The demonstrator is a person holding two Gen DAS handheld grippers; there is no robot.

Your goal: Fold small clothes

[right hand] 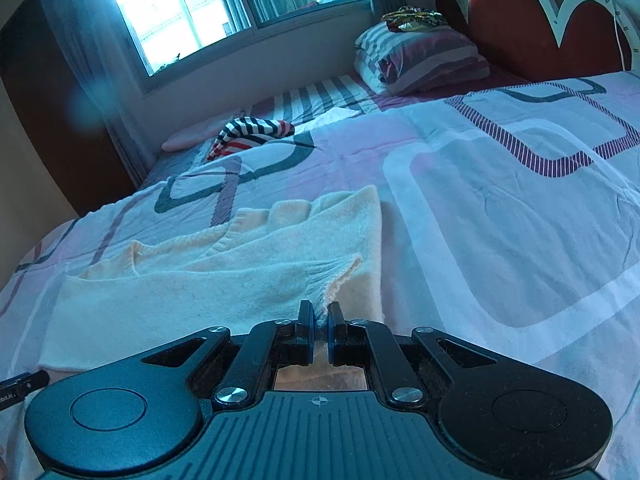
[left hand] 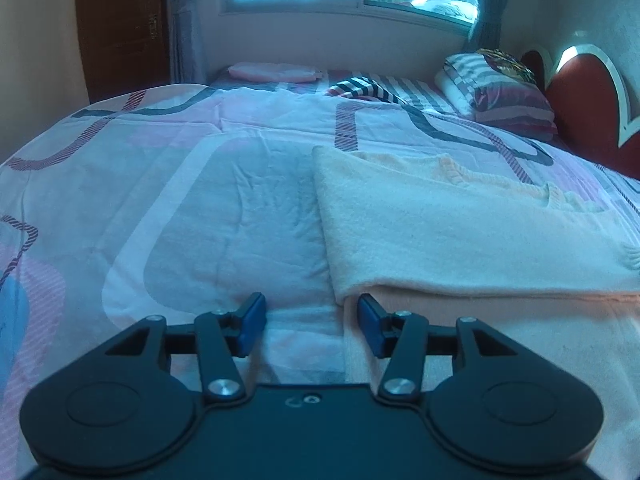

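Here, a cream knitted sweater (left hand: 460, 236) lies partly folded on a bed covered by a pink-and-white quilt (left hand: 168, 208) printed with dark looping bands. In the left wrist view, the left hand-held gripper (left hand: 312, 322) hangs just above the quilt with its 2 blue pads (left hand: 253, 322) standing apart; nothing is between them, and the right-hand pad sits right at the near left corner of the sweater, where an upper layer is doubled over a lower one (whether the pad actually touches the cloth cannot be told). In the right wrist view, the right hand-held gripper (right hand: 319, 330) has its jaws nearly together, pinching a ribbed edge of the sweater (right hand: 208, 280), likely a cuff, which fans out from between the pads across the body of the garment. The sweater's ribbed collar and hem edges show toward the far side of the fold. Farther up the bed, a striped garment (right hand: 252, 132) in black, white and red lies crumpled near the quilt's far edge, well apart from the sweater. A stack of striped pillows (right hand: 420, 56) sits against a red headboard (right hand: 516, 16) with a white scalloped trim, and a window (right hand: 192, 8) with curtains lights the far wall.
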